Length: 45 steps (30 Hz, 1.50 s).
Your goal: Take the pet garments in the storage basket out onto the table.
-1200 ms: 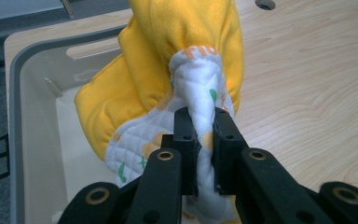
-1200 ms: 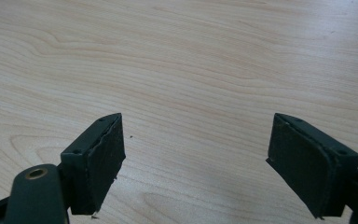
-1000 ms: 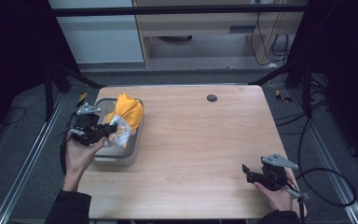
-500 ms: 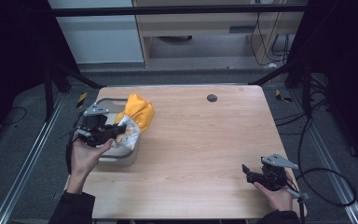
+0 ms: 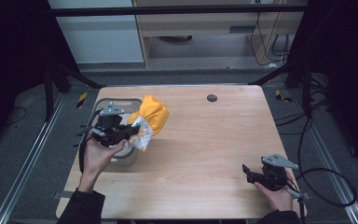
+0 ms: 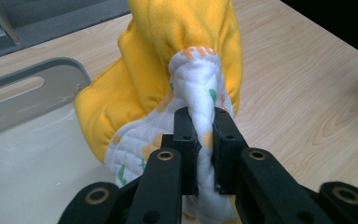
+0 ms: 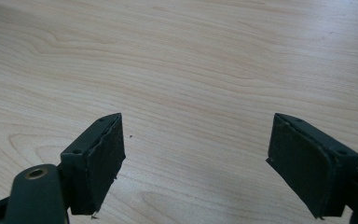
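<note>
A yellow cloth with a white quilted patterned lining (image 5: pixel 151 116) hangs bunched at the table's left side, over the right rim of a grey bin (image 5: pixel 121 158). My left gripper (image 5: pixel 129 133) is shut on the white quilted edge of that cloth (image 6: pixel 205 116), with the fold pinched between both jaws. The left gripper (image 6: pixel 204 154) holds it above the bin's pale inside (image 6: pixel 32 154). My right gripper (image 5: pixel 249 173) rests low near the table's front right corner, open. In the right gripper view its jaws (image 7: pixel 196 158) stand wide apart over bare wood with nothing between them.
The light wooden table (image 5: pixel 214 140) has a small dark round hole (image 5: pixel 211 98) near its back edge. Black frame bars and cables run around the table. A cable (image 5: pixel 326 186) loops off the right gripper past the table's right edge.
My left gripper has lifted the cloth out of the bin and carried it rightward toward the table's middle. The right gripper has stayed put.
</note>
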Tool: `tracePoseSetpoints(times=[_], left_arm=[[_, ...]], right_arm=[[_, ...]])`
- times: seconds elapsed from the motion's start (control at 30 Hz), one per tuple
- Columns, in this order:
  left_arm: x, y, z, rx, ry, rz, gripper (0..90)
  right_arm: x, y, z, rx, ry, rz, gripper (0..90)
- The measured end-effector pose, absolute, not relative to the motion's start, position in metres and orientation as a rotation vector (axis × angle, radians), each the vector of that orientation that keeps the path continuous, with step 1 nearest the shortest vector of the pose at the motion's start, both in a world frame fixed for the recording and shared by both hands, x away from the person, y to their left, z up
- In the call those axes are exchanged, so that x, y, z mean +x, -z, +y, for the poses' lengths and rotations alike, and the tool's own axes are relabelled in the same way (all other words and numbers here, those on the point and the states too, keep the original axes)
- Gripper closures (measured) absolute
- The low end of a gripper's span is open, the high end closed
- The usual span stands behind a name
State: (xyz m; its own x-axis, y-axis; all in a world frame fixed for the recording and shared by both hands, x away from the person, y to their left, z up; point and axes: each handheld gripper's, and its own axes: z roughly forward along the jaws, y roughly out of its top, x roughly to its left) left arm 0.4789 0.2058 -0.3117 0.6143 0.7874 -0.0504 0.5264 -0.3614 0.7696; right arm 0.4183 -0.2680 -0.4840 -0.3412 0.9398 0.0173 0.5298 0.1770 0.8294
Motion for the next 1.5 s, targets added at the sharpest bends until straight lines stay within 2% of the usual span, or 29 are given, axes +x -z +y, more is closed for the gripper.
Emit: tracePoseSetpoints(times=[0.8, 1.5], left_arm=[[0.483, 0.328, 0.149, 2.165, -0.35, 0.915, 82.4], [0.489, 0.368, 0.117, 2.24, -0.281, 0.892, 82.4]], right_arm=[[0.418, 0.484, -0.269, 1.383, -1.059, 1.946, 18.3], [0.417, 0.484, -0.27, 1.385, -1.061, 1.942, 18.3]])
